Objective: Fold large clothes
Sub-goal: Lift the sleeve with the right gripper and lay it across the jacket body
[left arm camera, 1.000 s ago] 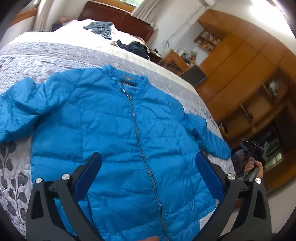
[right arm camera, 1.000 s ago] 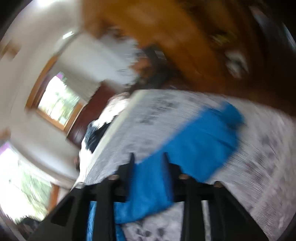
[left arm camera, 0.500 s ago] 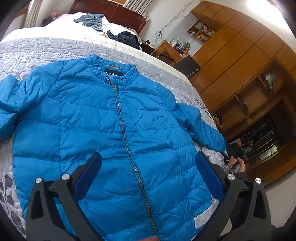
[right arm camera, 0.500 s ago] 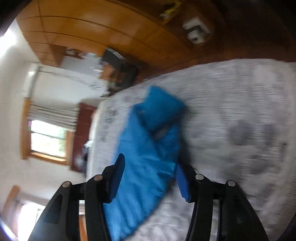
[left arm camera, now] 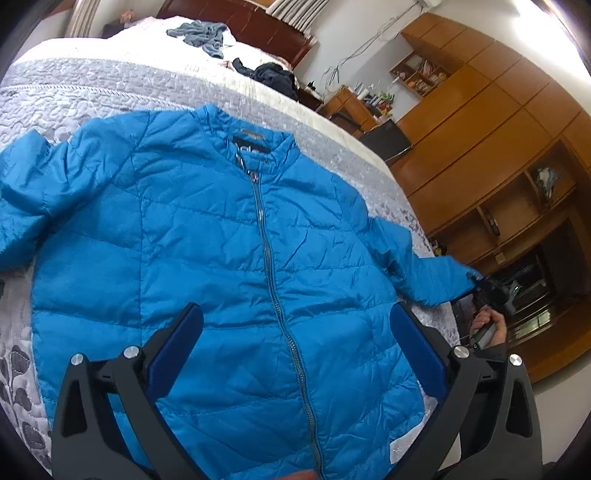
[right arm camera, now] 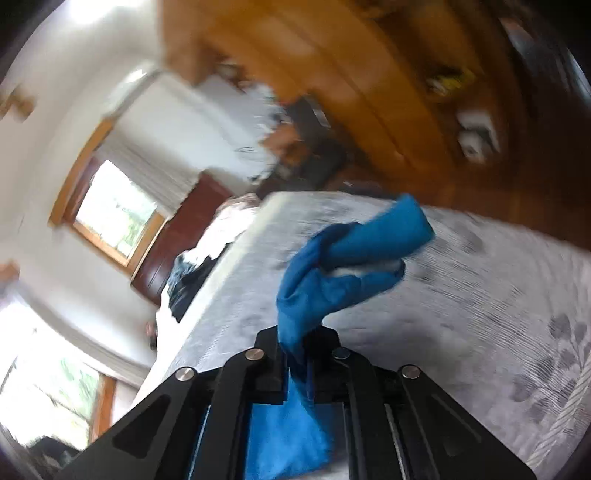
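Grey patterned bedspread [left arm camera: 110, 92], dark wooden headboard [left arm camera: 255, 26], wooden wardrobe [left arm camera: 480, 122], crumpled clothes [left arm camera: 203, 33], window [right arm camera: 114, 214]

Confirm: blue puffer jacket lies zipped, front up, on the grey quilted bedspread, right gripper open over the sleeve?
Not quite. The right gripper is shut on the sleeve of the blue puffer jacket, per the right wrist view. The rest holds: zipped, front up, on the grey quilted bedspread.

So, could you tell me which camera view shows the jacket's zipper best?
The left wrist view: the blue jacket lies spread flat on the bed, and the zipper runs closed from collar to hem. The right wrist view is blurred and shows only the sleeve pinched in the right gripper, no zipper.
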`<state>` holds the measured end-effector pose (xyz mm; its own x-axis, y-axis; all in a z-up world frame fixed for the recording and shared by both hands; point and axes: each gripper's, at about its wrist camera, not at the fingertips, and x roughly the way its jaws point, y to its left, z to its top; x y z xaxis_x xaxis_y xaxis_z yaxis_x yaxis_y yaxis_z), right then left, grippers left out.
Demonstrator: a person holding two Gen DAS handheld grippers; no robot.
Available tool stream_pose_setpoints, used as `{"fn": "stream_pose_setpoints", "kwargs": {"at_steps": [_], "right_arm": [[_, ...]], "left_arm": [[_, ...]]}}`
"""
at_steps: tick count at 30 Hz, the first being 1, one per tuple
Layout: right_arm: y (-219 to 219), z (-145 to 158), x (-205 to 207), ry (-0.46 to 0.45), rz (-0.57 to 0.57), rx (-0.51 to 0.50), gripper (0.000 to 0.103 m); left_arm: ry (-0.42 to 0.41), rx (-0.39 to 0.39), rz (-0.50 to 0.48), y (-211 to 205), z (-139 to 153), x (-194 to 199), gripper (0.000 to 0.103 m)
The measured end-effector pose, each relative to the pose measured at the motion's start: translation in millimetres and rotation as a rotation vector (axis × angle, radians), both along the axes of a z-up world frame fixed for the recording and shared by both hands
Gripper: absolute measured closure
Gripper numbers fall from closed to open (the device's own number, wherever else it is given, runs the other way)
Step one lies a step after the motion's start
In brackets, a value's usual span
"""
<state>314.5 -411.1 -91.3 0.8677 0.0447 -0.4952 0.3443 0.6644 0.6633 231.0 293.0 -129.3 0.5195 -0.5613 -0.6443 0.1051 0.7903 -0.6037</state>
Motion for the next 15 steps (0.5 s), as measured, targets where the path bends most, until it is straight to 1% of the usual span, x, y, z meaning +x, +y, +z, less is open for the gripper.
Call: {"fn": "stream_pose_setpoints", "kwargs": {"at_steps": [1, 3, 4, 7, 12, 15], "right_arm": [[16.0, 15.6, 3.6, -0.009, 0.023, -0.045, 0.097], [43.8, 37.0, 7.6, -0.028, 0.07, -0.11, 0.097], [64.5, 48.7, 8.6, -0.033, 0.096, -0.157, 0.097], [114.9, 70.5, 14.4, -0.056, 0.175, -0.252, 0.097], [198.8, 89.1, 23.7, -0.077, 0.282, -0.4, 0.097], [258.3, 93.5, 39.3, -0.084, 0.353, -0.471, 0.097]], "left_arm": [[-0.003, -0.003, 0.0, 1.0, 1.1, -1.0, 0.003], [-0.007, -0.012, 0.002, 3.8, 4.6, -3.1, 0.003], [-0.008, -0.017, 0.003, 5.1, 6.2, -3.8, 0.003], [-0.027, -0.02, 0.004, 7.3, 14.6, -5.3, 0.003], [-0.063, -0.004, -0.008, 8.8, 33.2, 1.3, 0.003], [-0.078, -0.001, 0.018, 12.6, 48.8, 21.2, 0.003]]}}
